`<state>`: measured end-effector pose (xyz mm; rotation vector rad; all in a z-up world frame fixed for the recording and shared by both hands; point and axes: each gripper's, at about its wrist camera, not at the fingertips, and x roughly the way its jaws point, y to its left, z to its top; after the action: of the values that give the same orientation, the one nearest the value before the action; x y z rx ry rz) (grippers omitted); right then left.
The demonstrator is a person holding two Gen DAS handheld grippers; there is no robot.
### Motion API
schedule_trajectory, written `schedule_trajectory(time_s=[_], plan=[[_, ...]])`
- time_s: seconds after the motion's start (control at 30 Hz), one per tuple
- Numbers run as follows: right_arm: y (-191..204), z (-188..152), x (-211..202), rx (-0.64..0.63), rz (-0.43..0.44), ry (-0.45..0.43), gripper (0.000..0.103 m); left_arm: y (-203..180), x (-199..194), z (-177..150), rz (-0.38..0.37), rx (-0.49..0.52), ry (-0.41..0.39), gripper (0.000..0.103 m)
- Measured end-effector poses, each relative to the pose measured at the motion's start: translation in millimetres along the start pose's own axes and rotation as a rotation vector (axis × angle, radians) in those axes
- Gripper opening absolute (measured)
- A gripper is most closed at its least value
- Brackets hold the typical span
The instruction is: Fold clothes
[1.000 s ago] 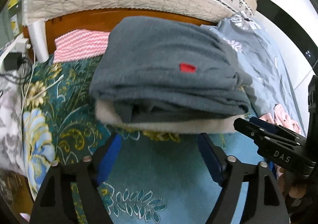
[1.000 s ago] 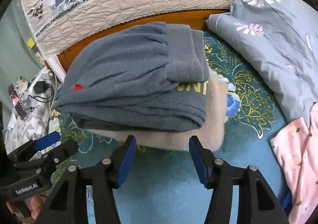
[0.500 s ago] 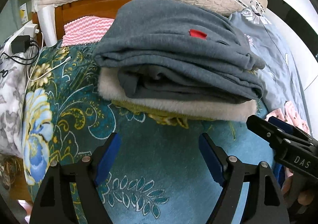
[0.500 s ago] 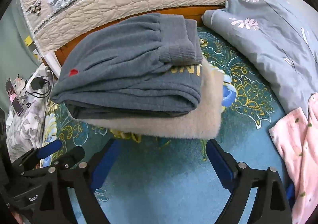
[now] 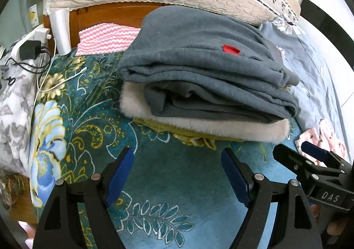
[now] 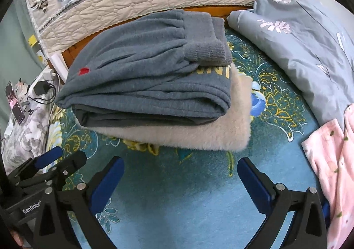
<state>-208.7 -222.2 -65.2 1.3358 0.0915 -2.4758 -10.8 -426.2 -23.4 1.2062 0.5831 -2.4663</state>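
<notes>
Folded grey sweatpants (image 5: pixel 205 67) lie atop a cream fleece garment (image 6: pixel 188 136) on the floral bedspread (image 5: pixel 73 105), at 12 o'clock from both claws. Left claw (image 5: pixel 177 173): spread, nothing between its jaws. Right claw (image 6: pixel 181 182): jaws opening, nothing between them.

Soft even daylight, faint shadows, sharp focus, fisheye-warped dark corners
</notes>
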Motion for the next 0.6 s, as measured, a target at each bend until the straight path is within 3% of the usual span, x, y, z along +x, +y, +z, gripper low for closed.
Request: schedule_trajectory(time_s=[0.4,0.6], plan=[[-0.5,-5.6,9.3,-0.021,-0.023,0.014,0.103,4.2,-0.8,-1.9,-0.003,-0.020,-0.049,0.082],[0.7,-7.9,12.1,-0.020,-0.024,0.018,0.103,4.9,7.4,-6.2,-0.015,-0.037,-0.024,0.082]])
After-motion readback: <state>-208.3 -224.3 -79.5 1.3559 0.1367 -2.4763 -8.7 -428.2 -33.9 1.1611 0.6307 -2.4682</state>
